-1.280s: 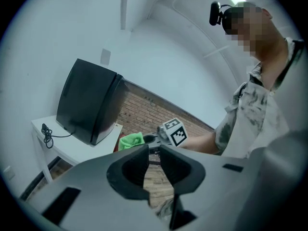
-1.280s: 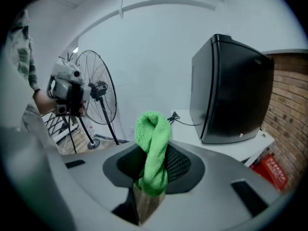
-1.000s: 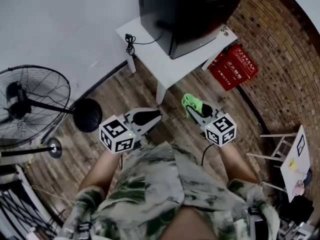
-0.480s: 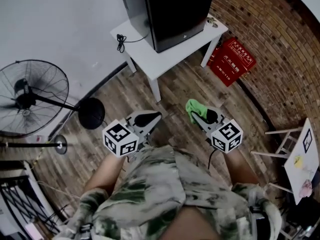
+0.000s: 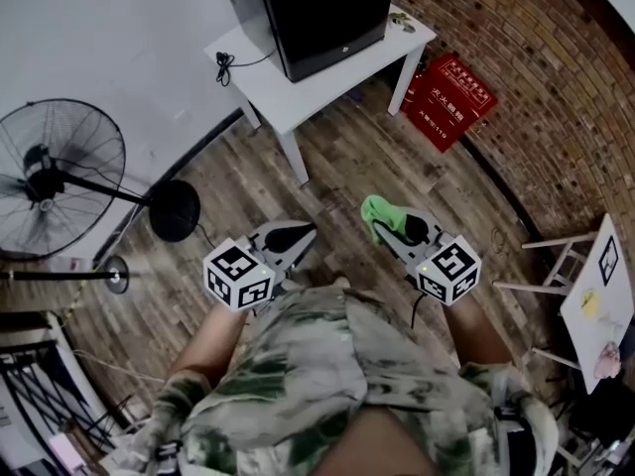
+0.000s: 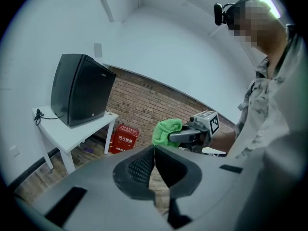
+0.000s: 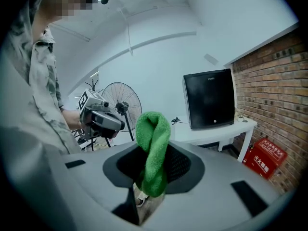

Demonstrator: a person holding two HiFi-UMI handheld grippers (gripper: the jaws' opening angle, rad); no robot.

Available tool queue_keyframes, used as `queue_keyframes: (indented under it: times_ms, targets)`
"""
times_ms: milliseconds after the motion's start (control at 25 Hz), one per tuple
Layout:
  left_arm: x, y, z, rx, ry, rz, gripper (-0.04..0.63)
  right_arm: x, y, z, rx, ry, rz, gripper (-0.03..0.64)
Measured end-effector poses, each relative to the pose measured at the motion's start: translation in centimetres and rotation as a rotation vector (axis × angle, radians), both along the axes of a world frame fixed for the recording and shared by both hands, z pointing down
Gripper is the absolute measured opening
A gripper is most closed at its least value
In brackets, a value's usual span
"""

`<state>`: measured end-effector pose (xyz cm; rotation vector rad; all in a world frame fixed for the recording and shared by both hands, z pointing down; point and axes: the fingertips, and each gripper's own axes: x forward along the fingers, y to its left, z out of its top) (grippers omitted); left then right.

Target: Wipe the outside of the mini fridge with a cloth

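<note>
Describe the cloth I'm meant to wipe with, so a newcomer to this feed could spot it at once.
From the white table carrying the black mini fridge, come down the wooden floor to the person's two tools. The cloth is the bright green wad pinched in the right tool; the left tool is shut and empty, and nothing else nearby is green.

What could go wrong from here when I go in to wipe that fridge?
The green cloth is only pinched as a bunched loop in the right gripper, so it may pull loose when rubbed on the mini fridge. The cable lying on the white table beside the fridge might snag on a gripper.
</note>
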<state>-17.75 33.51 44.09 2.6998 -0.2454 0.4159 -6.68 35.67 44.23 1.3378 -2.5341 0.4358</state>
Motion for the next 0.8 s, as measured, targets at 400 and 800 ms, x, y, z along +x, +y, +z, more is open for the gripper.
queue_keyframes:
  times_ms: [400, 800]
  targets:
    - [2.6, 3.4, -0.1, 0.018, -0.013, 0.026, 0.028, 1.6, 3.7, -0.5, 0.026, -0.008, 0.001, 0.118]
    - [4.0, 4.9, -0.4, 0.021, -0.018, 0.064, 0.028, 2.4, 5.3, -1.3, 0.037, -0.010, 0.016, 0.118]
